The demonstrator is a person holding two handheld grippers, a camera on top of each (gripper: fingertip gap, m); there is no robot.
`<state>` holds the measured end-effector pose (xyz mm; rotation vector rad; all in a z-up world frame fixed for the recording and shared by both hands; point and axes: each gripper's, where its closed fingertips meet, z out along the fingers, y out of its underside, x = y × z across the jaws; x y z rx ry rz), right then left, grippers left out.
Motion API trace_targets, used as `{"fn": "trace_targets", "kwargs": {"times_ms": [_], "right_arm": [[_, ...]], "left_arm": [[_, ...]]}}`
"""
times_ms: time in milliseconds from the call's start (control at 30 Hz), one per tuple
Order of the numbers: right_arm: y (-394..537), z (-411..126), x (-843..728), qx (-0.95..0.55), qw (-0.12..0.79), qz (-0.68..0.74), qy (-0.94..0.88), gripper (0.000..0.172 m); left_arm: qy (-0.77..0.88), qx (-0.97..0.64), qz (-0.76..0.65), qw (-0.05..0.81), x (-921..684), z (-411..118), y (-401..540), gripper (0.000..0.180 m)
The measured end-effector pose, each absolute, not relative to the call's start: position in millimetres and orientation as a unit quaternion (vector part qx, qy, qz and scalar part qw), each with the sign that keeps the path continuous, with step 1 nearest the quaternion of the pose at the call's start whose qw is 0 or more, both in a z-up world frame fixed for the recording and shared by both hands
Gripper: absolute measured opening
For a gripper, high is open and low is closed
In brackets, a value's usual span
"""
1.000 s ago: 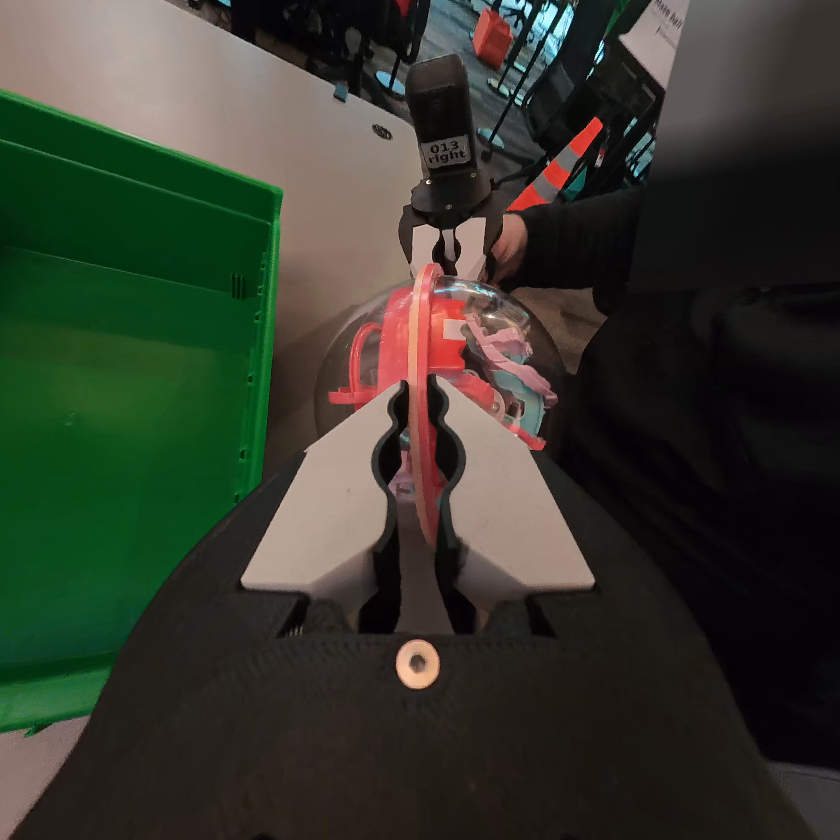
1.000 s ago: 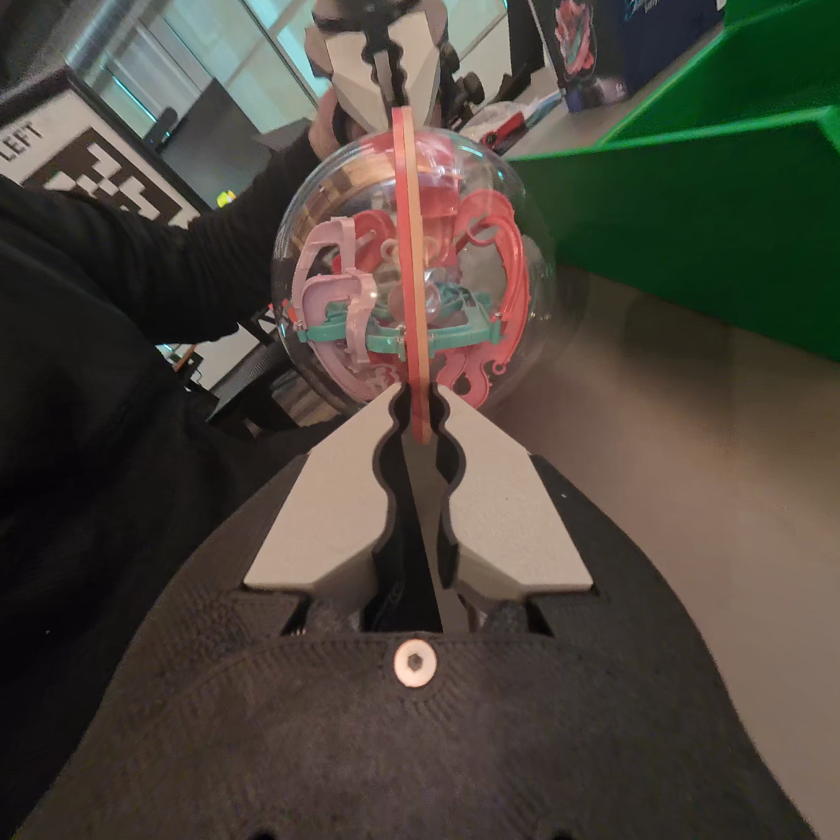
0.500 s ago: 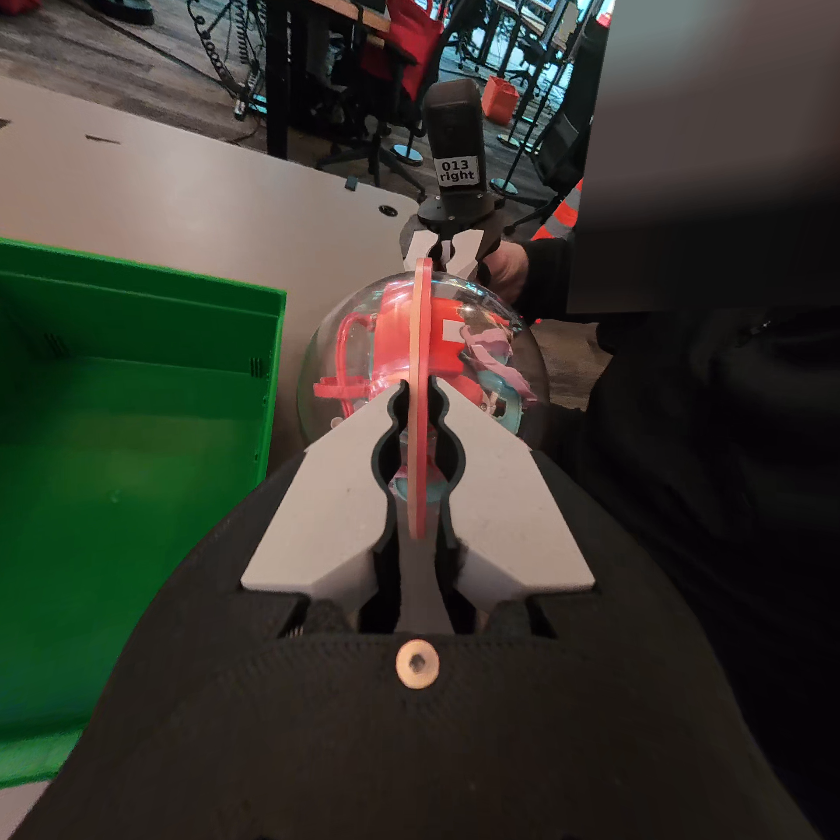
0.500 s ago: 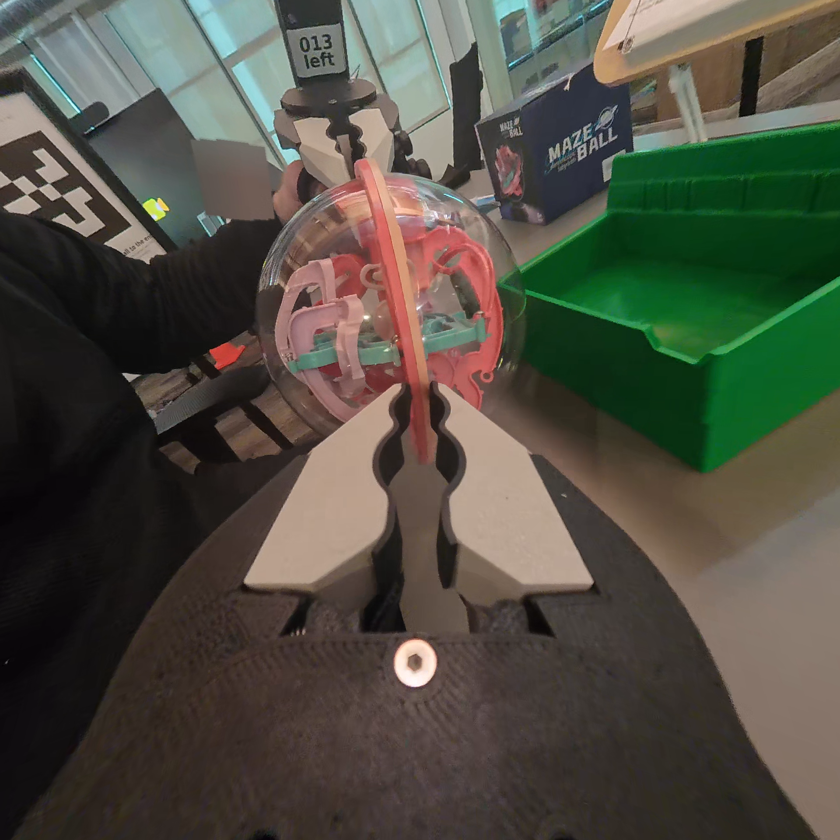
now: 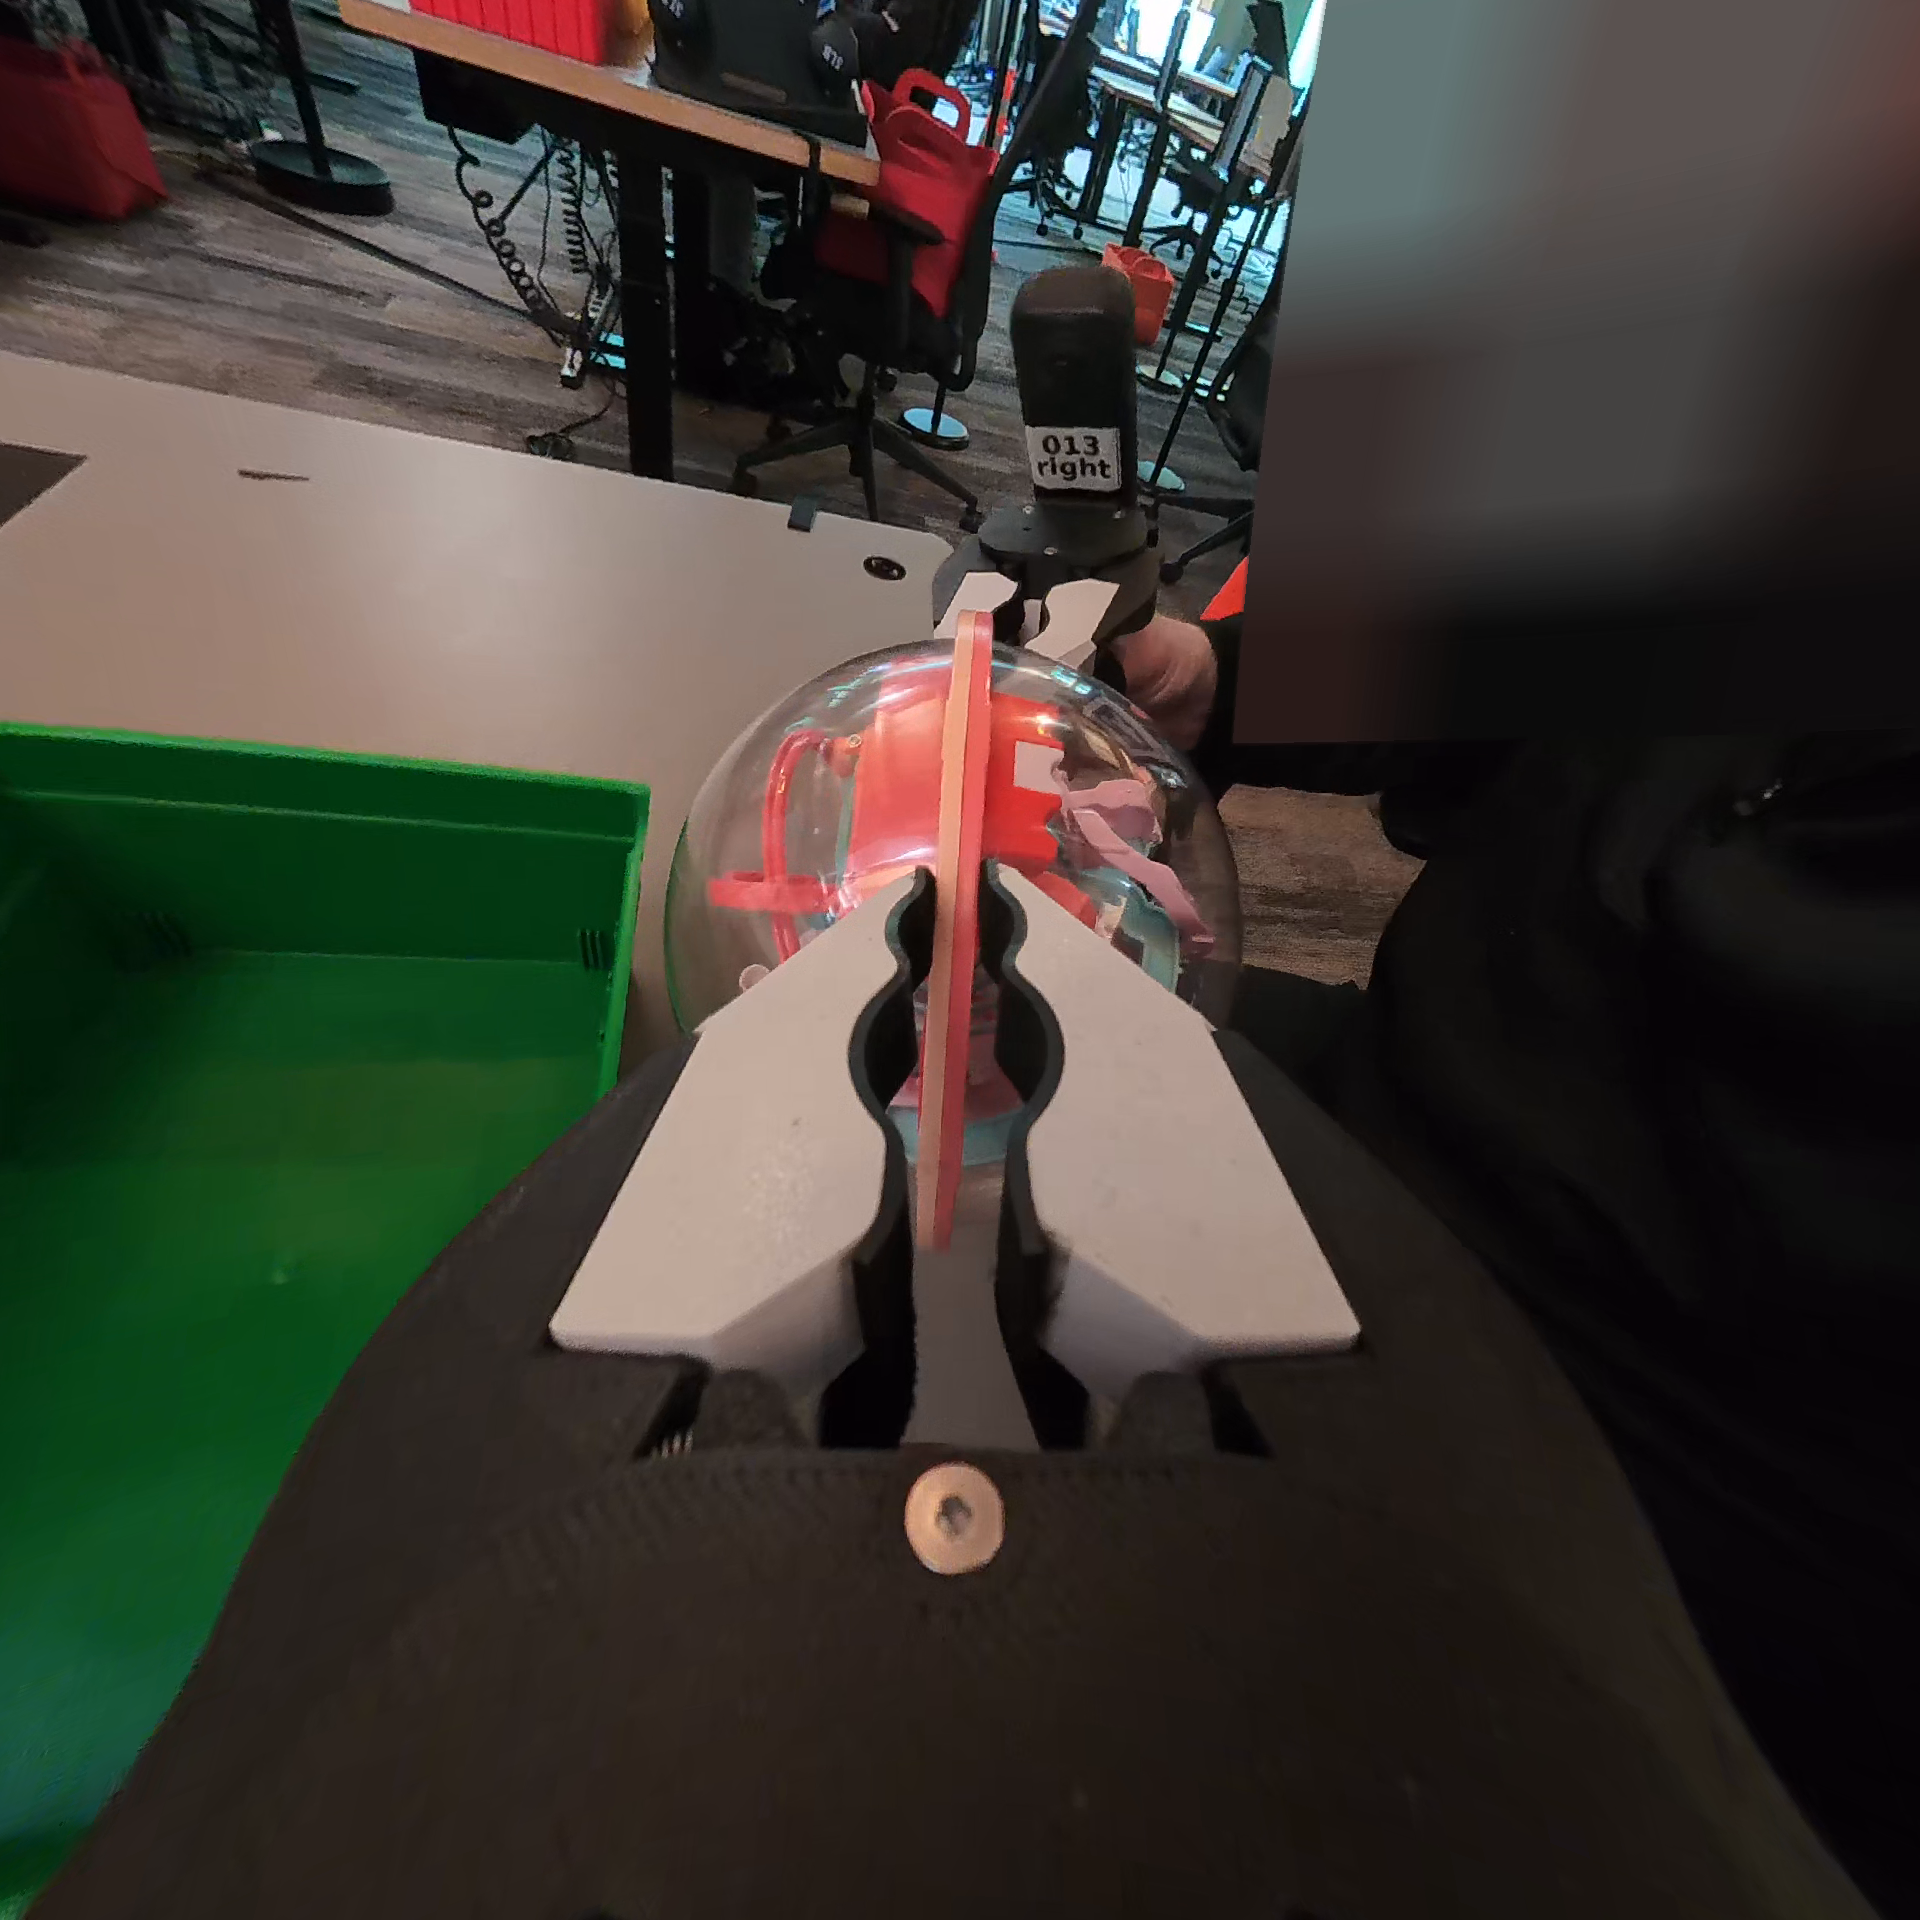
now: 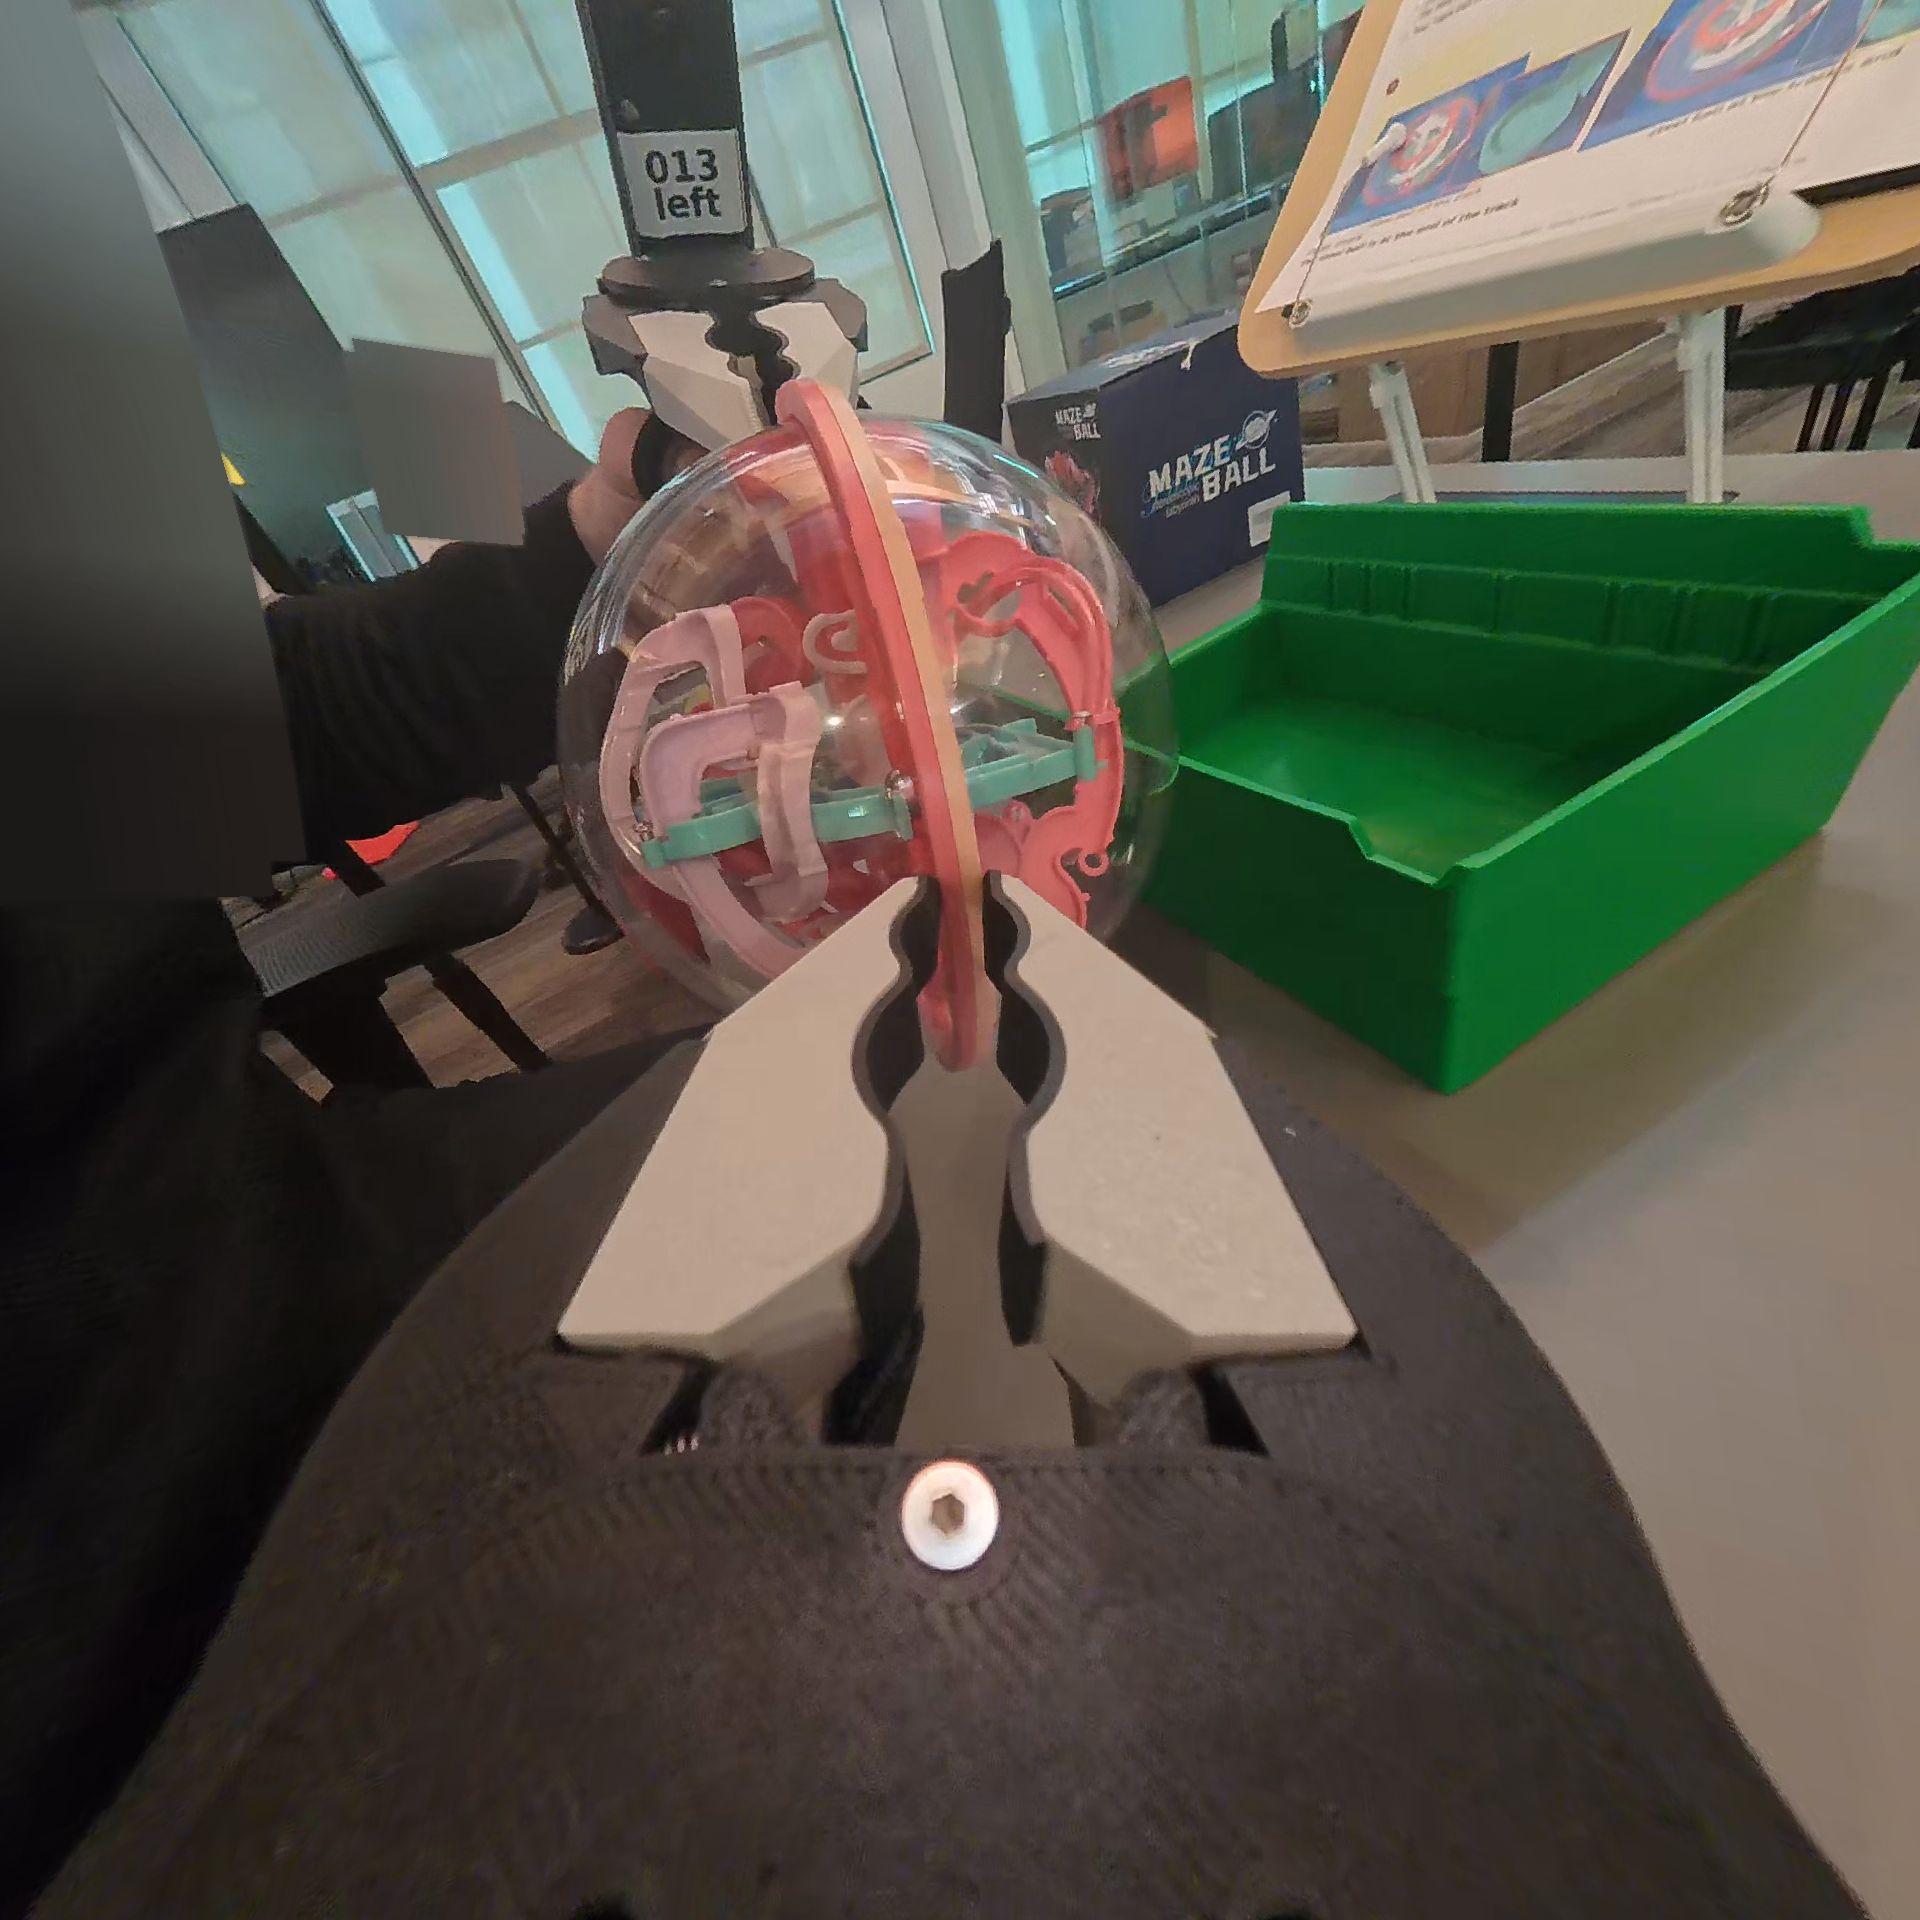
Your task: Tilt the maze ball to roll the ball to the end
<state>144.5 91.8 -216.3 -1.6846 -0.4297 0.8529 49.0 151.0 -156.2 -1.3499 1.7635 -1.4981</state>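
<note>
place: open office/lab | cues: desks (image 5: 665,99), swivel chairs (image 5: 894,343), glass partitions (image 6: 436,177)

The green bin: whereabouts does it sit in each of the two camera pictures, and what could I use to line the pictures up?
Left wrist view: the green bin fills the left side, left of the maze ball.
Right wrist view: the green bin sits on the right, on the table, right of the maze ball.
Shared landmark: the clear maze ball with its pink ring, gripped by both tongs from opposite sides.
</note>
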Motion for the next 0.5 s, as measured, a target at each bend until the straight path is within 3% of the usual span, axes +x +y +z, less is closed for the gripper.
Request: {"fn": "trace_targets", "kwargs": {"times_ms": [500], "right_arm": [[95,-203,156,-0.699,0.612,0.322,-0.183,0.007]], "left_arm": [[0.653,-0.454,-0.542,0.270,58,-132,138,0.006]]}}
